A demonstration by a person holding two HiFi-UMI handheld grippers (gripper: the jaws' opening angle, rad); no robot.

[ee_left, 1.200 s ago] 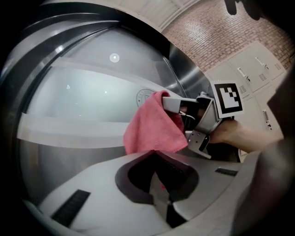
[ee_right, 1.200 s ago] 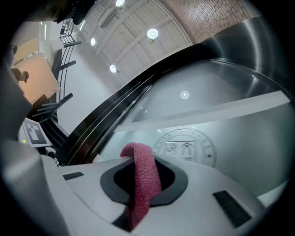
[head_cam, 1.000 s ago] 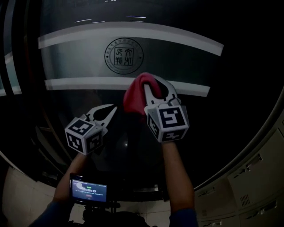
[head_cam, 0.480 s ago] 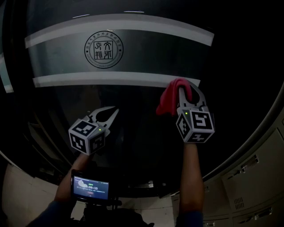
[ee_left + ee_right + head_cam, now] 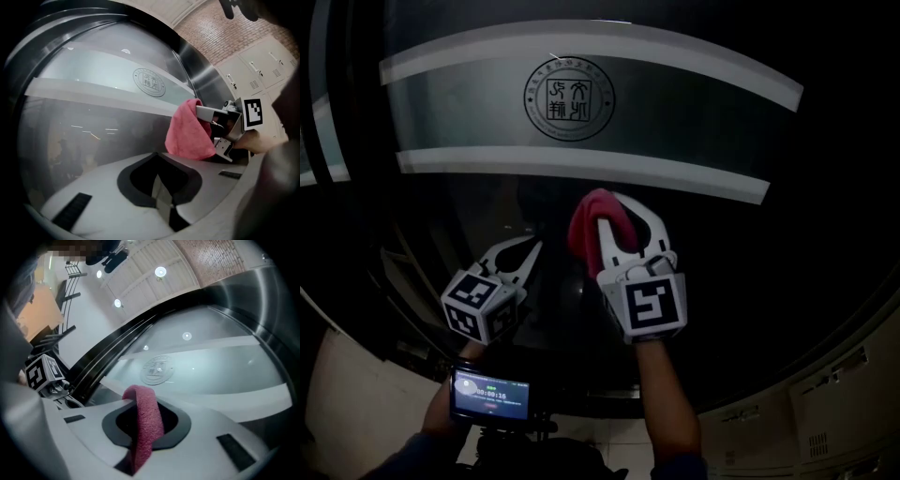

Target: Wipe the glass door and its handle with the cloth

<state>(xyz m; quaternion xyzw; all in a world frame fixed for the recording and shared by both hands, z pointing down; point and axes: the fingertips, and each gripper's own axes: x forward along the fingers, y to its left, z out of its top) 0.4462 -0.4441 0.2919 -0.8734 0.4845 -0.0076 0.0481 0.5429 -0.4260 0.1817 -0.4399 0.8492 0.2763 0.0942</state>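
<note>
Your right gripper (image 5: 617,214) fingers are clamping the cloth (image 5: 584,230), seemingly on the glass door (image 5: 469,202); press flat. Left gripper (image 5: 523,251) fingers are idling closed, empty.

Cloth (image 5: 589,225) before glass door (image 5: 703,131), below emblem (image 5: 569,98)

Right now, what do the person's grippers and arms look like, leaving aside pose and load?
The left gripper and right gripper match: white plastic, with two curved pincer-like jaws whose inner edges are lined in black. Each carries a cube with black-and-white square markers at its rear. The person wears dark blue sleeves that leave the forearms bare.
</note>
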